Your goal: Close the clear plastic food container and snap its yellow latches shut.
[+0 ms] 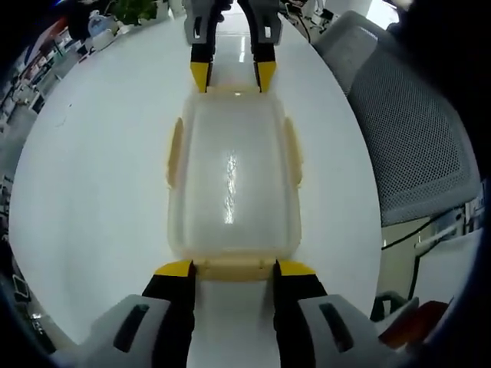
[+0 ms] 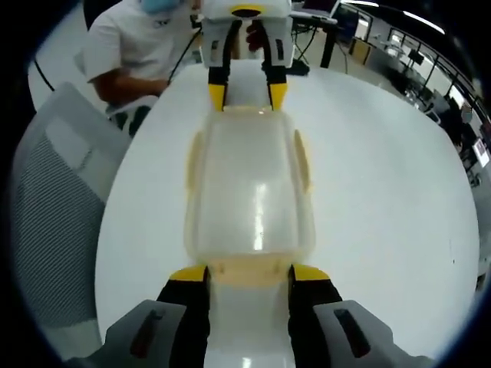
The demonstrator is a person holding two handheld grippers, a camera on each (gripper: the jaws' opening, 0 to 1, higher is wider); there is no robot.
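The clear plastic container (image 1: 230, 184) lies lengthwise on the white table (image 1: 100, 169) with its lid on. Pale yellow latches (image 1: 175, 153) run along its long sides and both ends. My left gripper (image 1: 235, 268) stands open at the near end, its yellow tips on either side of the end latch (image 1: 234, 270). At the far end my right gripper (image 1: 233, 75) is open in the same way. In the right gripper view the container (image 2: 249, 192) lies between my right gripper (image 2: 250, 274), below, and my left gripper (image 2: 247, 93), above. I cannot tell whether the tips touch the latches.
A grey mesh chair (image 1: 414, 130) stands close to the table's edge, also seen as the chair (image 2: 54, 192). A person in a white shirt (image 2: 138, 46) sits beyond the table. A plant (image 1: 134, 9) and desks (image 2: 414, 61) are farther off.
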